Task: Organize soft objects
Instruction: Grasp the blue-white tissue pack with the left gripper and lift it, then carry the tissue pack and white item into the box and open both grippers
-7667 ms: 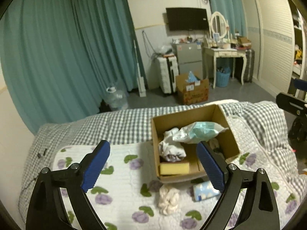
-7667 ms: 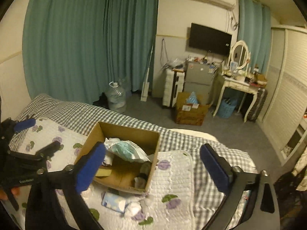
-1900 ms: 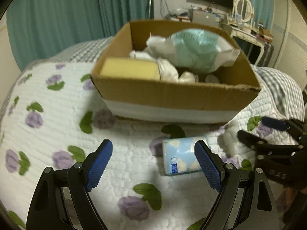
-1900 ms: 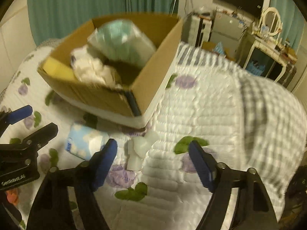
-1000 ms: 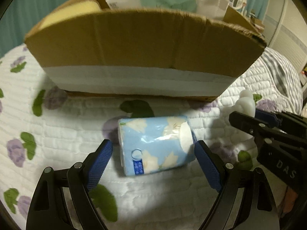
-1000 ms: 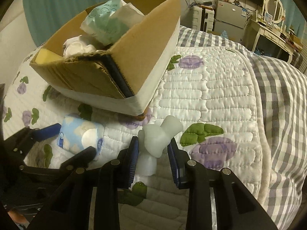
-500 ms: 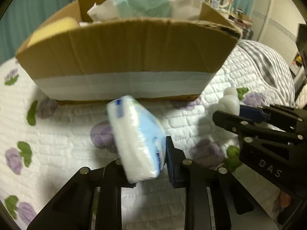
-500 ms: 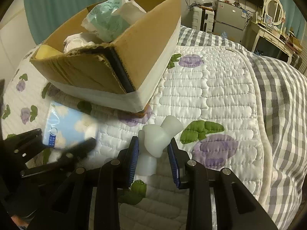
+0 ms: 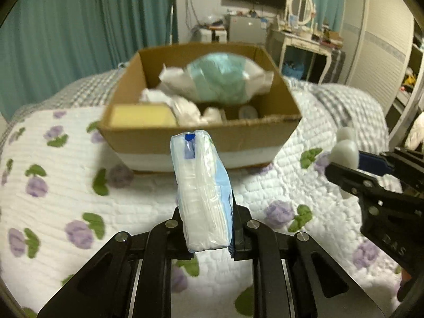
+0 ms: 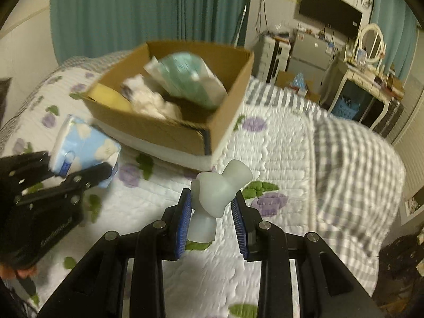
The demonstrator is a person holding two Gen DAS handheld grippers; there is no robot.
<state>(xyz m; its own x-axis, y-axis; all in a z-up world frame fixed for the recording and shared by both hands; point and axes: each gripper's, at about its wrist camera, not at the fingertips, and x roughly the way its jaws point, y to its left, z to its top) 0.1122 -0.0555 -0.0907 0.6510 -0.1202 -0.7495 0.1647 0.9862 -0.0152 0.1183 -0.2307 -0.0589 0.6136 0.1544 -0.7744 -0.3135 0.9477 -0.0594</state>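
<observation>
Left claw [image 9: 205, 228] clamps a blue tissue pack [image 9: 201, 193]; right claw [image 10: 212, 220] grips a white squishy toy [image 10: 218, 190], both lifted before the cardboard box [image 9: 185, 135] on the bed [image 9: 66, 175]

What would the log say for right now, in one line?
left gripper: shut on tissue pack | right gripper: shut on white soft toy | both lifted off quilt | cardboard box: ahead

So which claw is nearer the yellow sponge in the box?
Left. The left claw, holding the tissue pack, faces the box's near wall by the sponge. The right claw, holding the white toy, sits off the opposite corner.
</observation>
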